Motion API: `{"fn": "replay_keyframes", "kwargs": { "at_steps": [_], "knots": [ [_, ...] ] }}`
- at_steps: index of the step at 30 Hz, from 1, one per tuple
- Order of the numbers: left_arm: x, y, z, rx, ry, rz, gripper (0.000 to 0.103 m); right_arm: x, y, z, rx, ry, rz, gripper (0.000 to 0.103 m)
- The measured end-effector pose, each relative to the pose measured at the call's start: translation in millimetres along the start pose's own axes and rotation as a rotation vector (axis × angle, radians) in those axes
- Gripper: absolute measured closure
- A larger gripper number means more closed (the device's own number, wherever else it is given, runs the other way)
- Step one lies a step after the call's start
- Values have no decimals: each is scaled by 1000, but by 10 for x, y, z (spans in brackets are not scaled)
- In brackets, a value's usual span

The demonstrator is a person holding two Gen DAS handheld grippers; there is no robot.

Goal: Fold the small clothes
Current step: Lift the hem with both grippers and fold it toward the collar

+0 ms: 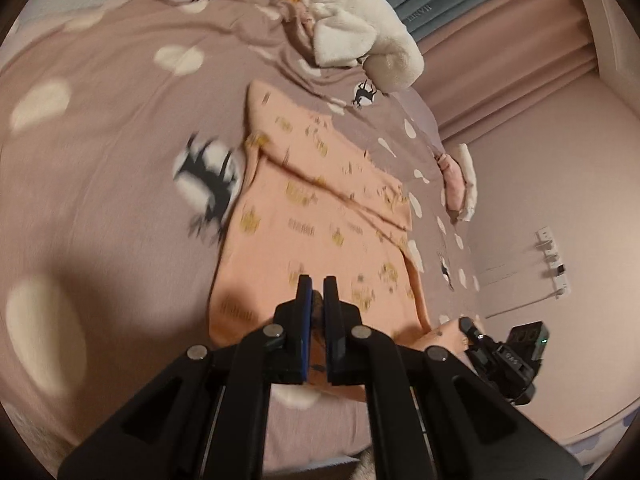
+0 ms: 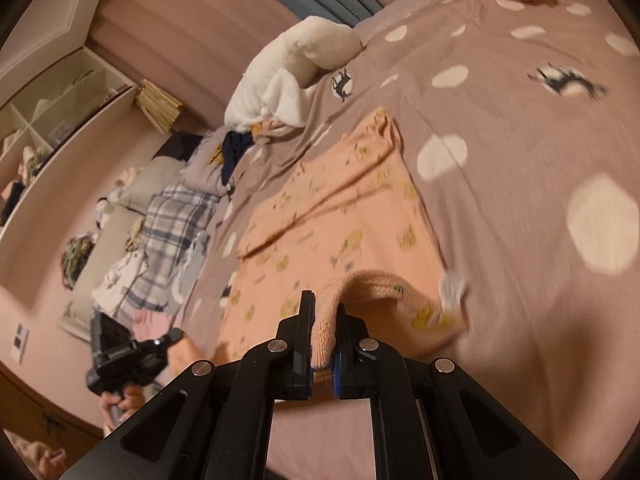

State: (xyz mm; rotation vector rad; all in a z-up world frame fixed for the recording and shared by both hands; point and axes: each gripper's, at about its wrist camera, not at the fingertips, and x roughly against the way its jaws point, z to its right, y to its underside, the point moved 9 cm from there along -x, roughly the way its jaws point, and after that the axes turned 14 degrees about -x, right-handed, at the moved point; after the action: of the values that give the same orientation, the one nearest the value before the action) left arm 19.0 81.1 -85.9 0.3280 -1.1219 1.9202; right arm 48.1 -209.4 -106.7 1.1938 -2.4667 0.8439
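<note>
A small peach garment (image 1: 320,224) with a yellow and dark print lies spread on the mauve dotted bedspread (image 1: 112,128). My left gripper (image 1: 318,286) is shut on the garment's near hem, with cloth showing between the fingers. My right gripper (image 2: 325,300) is shut on the garment's ribbed near edge (image 2: 360,284), which is lifted and curls over the rest of the garment (image 2: 332,216). The right gripper also shows in the left wrist view (image 1: 466,324), at the garment's near right corner. The left gripper shows at the lower left of the right wrist view (image 2: 176,334).
A white fleece blanket (image 1: 352,28) is heaped at the far end of the bed. A folded pink item (image 1: 454,184) lies at the bed's right edge. A plaid cloth (image 2: 168,232) and other clothes lie on the left side. A shelf unit (image 2: 60,120) stands by the wall.
</note>
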Motion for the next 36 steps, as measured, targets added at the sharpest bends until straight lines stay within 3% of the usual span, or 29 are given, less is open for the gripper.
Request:
{"fn": "replay_keyframes", "kwargs": {
  "at_steps": [8,16,23,30,33,36],
  "knots": [
    [-201,-932,-2,-62,-104,18,99,-260,-662,-264,55,41,27,95],
    [-675,-1624,-170,-19,-104,5,99,-655,-1305,-398,75,72,48,95],
    [-1175,-1826,-558,78,-90,-10,99,-1193,-1619,-200,12,79,7,95],
    [-1510,-1862,-981,132,-203,-42,99,-1550,-1757,84,-58,125,-12,95],
    [-1600,-1939,-1071,144,-228,-15,99,-1632,-1825,155,-83,143,-6,95],
    [-1628,-2008,-1157,120,-310,4,100,-1701,-1887,183,-40,225,7,95]
  ]
}}
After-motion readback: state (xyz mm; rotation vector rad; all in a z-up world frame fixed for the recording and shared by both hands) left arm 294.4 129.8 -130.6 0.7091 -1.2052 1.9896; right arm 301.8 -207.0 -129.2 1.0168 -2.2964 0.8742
